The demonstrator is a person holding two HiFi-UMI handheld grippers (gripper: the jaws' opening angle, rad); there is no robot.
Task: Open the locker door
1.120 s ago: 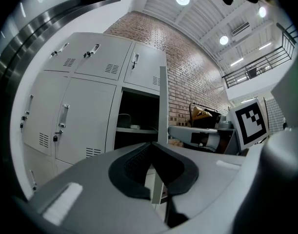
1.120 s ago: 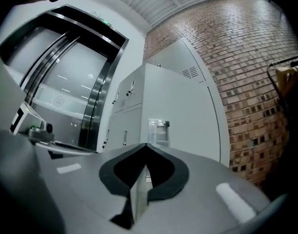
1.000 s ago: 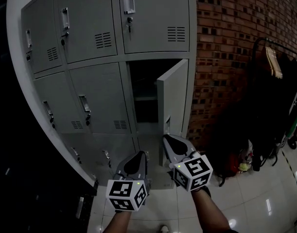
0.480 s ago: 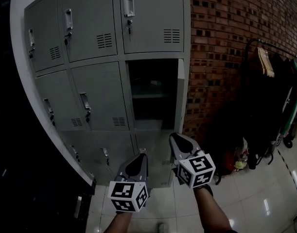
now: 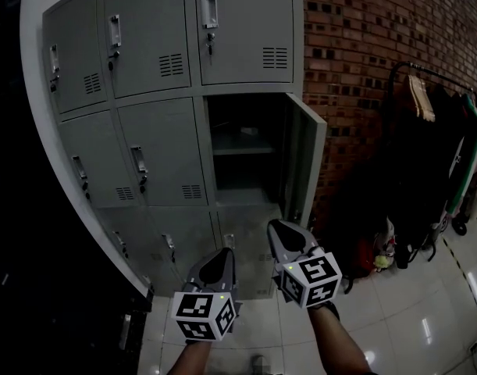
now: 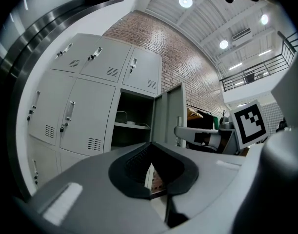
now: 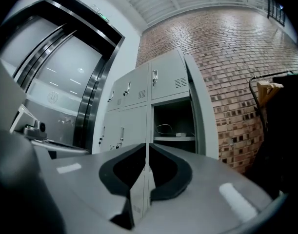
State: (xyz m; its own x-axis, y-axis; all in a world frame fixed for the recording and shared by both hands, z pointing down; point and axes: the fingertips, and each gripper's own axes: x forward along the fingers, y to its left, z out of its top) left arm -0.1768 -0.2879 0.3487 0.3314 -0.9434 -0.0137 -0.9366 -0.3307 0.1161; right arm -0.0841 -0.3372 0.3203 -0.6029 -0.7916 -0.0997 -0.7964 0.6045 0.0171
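Note:
The grey locker bank (image 5: 156, 123) fills the head view. Its middle-right compartment (image 5: 244, 151) stands open, and its door (image 5: 304, 162) hangs swung wide to the right toward the brick wall. Inside, a shelf (image 7: 174, 137) carries a cable and small items. My left gripper (image 5: 216, 266) is low in front of the bottom lockers, shut with nothing in it. My right gripper (image 5: 286, 237) is beside it, below the open door and apart from it, also shut and empty. The door (image 6: 169, 112) and the right gripper's marker cube (image 6: 248, 123) also appear in the left gripper view.
A brick wall (image 5: 363, 69) runs right of the lockers. A clothes rack (image 5: 433, 100) with hanging garments and dark bags (image 5: 379, 248) stand along it on the tiled floor (image 5: 410, 319). The other locker doors (image 5: 238, 26) are closed. Dark metal-framed panels (image 7: 66, 82) lie to the left.
The locker door has swung from half open to wide open against the right side. Both grippers have shifted slightly and the right one is now clear of the door.

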